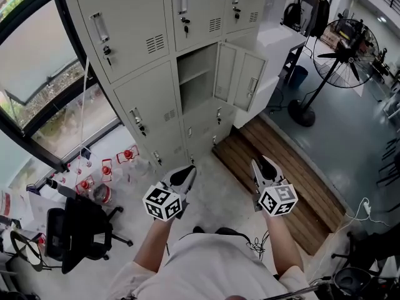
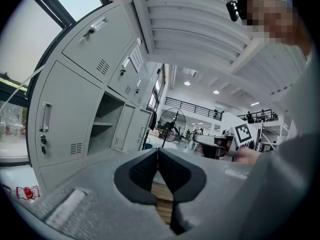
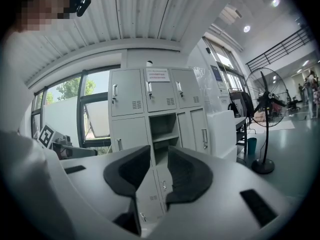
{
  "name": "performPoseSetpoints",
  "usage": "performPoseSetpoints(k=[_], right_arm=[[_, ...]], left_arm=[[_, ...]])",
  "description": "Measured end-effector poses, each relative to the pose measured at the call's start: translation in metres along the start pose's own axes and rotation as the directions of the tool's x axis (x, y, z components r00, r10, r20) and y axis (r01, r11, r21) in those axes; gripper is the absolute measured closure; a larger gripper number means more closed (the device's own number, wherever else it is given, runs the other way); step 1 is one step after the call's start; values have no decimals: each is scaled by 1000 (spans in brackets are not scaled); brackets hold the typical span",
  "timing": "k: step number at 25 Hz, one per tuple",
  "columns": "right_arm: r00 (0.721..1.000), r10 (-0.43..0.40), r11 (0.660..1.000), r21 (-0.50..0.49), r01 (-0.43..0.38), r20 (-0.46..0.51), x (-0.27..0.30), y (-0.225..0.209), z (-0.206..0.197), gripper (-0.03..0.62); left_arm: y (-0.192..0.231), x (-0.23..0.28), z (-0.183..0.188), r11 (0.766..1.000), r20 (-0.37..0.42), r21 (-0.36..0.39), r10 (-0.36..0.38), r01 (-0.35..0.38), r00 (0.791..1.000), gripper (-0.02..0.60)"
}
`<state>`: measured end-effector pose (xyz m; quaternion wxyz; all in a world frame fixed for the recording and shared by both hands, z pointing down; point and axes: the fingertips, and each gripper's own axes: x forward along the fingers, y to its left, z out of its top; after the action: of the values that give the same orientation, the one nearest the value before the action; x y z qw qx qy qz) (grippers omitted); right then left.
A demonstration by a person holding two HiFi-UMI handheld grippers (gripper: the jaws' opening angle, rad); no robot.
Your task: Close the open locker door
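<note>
A grey locker bank (image 1: 144, 74) stands ahead. Its middle compartment (image 1: 195, 74) is open, with a shelf inside, and its door (image 1: 240, 75) swings out to the right with a handle on its outer face. In the right gripper view the open compartment (image 3: 163, 129) sits straight ahead and the door (image 3: 200, 130) hangs at its right. My left gripper (image 1: 185, 175) is held near my body, well short of the lockers, its jaws shut with nothing in them. My right gripper (image 1: 261, 167) hovers beside it, jaws open and empty. Both point toward the lockers.
A standing fan (image 1: 337, 61) is at the right on the grey floor. A wooden platform (image 1: 281, 167) lies at the lockers' foot. A black office chair (image 1: 75, 230) and small red-capped bottles (image 1: 106, 167) sit at the left by the window. A white cabinet (image 1: 275, 49) adjoins the lockers.
</note>
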<state>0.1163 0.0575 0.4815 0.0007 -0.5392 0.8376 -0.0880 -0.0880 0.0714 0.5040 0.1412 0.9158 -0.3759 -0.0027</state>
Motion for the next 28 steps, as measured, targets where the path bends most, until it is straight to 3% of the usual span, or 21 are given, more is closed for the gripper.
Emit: performPoseSetpoints(k=[14,28], right_arm=[[1000,-2,1000,14,2,-10,26,-1,-4,494],[998,45,999,25,-44,-33,102,-76,4,491]], left_arm=[[29,9,0,1000,-9,-13,0,-1,1000,566],[64,94,20,998,12,-27,51,-51,999,566]])
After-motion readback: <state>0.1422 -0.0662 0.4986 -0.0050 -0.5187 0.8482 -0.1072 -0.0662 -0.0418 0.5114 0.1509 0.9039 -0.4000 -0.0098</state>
